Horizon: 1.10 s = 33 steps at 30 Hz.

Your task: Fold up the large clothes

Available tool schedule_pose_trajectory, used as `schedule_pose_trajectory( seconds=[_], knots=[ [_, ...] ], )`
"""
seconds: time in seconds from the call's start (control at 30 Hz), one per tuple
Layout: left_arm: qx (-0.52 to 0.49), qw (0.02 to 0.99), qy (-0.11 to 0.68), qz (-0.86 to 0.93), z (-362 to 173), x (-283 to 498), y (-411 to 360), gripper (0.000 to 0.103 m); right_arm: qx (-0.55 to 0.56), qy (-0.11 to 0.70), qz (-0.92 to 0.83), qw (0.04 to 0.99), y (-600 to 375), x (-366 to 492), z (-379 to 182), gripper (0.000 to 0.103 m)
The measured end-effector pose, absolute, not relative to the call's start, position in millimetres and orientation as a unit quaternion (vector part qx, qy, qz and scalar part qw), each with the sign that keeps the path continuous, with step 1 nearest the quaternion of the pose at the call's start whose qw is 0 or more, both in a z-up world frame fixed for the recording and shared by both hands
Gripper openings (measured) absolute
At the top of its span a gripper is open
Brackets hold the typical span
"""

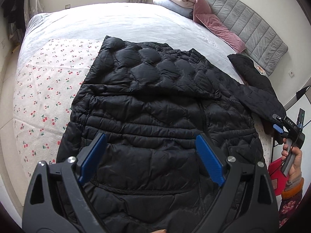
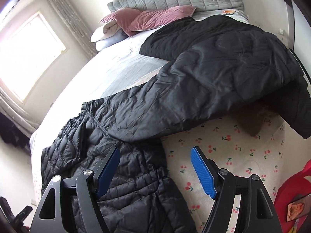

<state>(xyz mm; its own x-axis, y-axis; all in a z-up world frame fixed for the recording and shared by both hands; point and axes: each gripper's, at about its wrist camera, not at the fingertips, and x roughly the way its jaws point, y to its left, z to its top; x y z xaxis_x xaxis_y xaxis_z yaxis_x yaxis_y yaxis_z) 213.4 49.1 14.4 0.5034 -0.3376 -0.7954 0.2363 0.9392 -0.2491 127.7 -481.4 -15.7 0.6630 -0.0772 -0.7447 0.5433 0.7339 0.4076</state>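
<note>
A black quilted puffer jacket (image 1: pixel 155 101) lies spread on the bed, one sleeve folded across its upper body. My left gripper (image 1: pixel 150 143) is open, hovering just above the jacket's lower body, holding nothing. The right gripper shows at the right edge of the left wrist view (image 1: pixel 279 129), next to the jacket's right sleeve. In the right wrist view the right gripper (image 2: pixel 155 155) is open and empty, over the jacket's side edge (image 2: pixel 136 174) and the cherry-print sheet. The jacket's smooth black sleeve (image 2: pixel 213 81) stretches away above it.
The bed has a cherry-print sheet (image 1: pixel 42 89) and a pale cover (image 1: pixel 116 23). Pink pillows (image 1: pixel 211 21), folded blankets (image 1: pixel 173 0) and a grey headboard cushion (image 1: pixel 246 21) lie at the far end. A red object (image 2: pixel 293 196) sits at the right. A window (image 2: pixel 29 54) is on the left.
</note>
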Motion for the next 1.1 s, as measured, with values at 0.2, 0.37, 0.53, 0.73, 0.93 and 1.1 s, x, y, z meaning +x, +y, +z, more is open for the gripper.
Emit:
schedule_pose_trajectory(
  seconds=[0.2,0.37,0.53,0.73,0.93,1.1],
  knots=[
    [-0.035,0.869,0.465,-0.165,23.4,207.9,33.1,0.093,0.352,0.329,-0.223,0.848,-527.0,98.3,-20.0,0.076],
    [-0.019,0.868,0.467,-0.168,24.3,208.8,17.4,0.093,0.407,0.274,-0.272,0.828,-569.2,75.3,-26.3,0.076],
    [0.002,0.861,0.48,-0.167,17.2,213.0,0.1,0.093,0.45,0.238,-0.3,0.807,-603.0,74.1,-39.5,0.075],
    [0.014,0.857,0.487,-0.168,16.2,219.1,-16.5,0.093,0.475,0.233,-0.294,0.796,-615.9,90.6,-51.7,0.013],
    [0.013,0.856,0.483,-0.184,21.3,221.3,-27.6,0.093,0.397,0.21,-0.286,0.846,-591.6,104.1,-10.1,0.006],
    [0.015,0.856,0.481,-0.188,23.0,222.8,-29.6,0.093,0.345,0.199,-0.247,0.883,-557.9,125.3,35.7,0.005]
  ],
)
